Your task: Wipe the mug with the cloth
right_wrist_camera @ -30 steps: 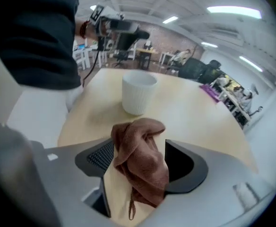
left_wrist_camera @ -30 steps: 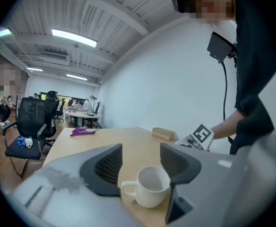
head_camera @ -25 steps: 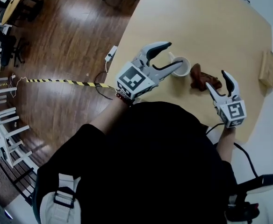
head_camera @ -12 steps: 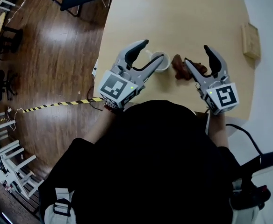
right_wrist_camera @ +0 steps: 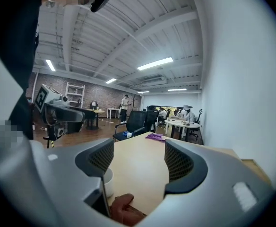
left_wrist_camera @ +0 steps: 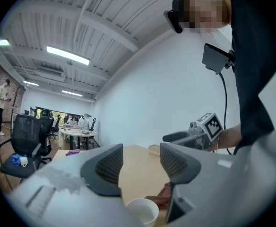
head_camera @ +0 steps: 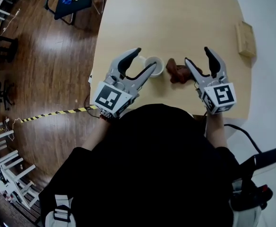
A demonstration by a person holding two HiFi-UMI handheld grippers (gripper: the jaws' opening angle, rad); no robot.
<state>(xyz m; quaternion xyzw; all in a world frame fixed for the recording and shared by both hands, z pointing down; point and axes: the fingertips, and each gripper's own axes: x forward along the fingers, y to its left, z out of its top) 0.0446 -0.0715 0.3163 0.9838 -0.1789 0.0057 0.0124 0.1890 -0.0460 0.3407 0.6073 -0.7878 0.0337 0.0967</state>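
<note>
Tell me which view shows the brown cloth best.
The head view: nearly the whole cloth shows, crumpled on the table beside the mug. Both gripper views catch only a brown scrap low in the frame, partly hidden by a jaw.

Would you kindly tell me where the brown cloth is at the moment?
In the head view, the cloth lies on the table just right of the mug, beside the right gripper.

Bright strip lights (left_wrist_camera: 67,55) overhead; fisheye edges seem soft.
</note>
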